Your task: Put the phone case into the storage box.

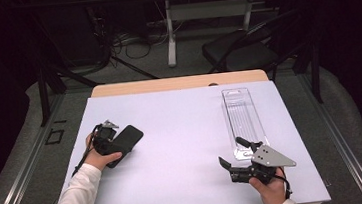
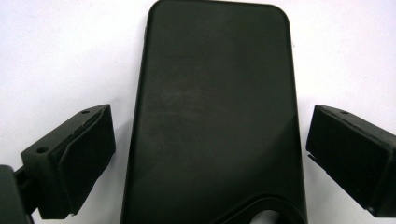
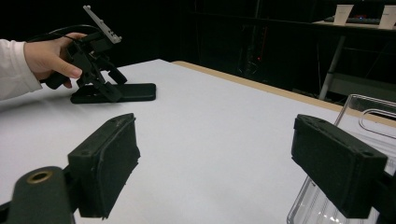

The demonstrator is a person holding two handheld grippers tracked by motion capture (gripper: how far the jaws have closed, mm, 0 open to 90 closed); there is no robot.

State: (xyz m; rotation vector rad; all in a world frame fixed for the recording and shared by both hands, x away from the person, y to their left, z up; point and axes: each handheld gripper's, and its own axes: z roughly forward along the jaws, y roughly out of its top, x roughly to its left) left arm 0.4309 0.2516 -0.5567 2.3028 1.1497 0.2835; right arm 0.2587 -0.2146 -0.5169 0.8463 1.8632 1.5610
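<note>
On the left side of the white worktop (image 1: 183, 147), a black phone case (image 1: 127, 141) is laid flat, back up. Left gripper (image 1: 106, 139) is held over its near end by the left hand (image 1: 99, 157); jaws are spread wide, one on each side of the case, with a gap seen on both sides in the left gripper view, so nothing is clamped. The case (image 2: 215, 116) is seen between the jaws there, a cut-out showing at its near edge. Right gripper (image 1: 230, 158) is held low at near right by the right hand (image 1: 270, 186), jaws wide apart and empty, pointed left. A clear plastic tray (image 1: 243, 118) is set at far right of the worktop, its near end just beside the right gripper.
</note>
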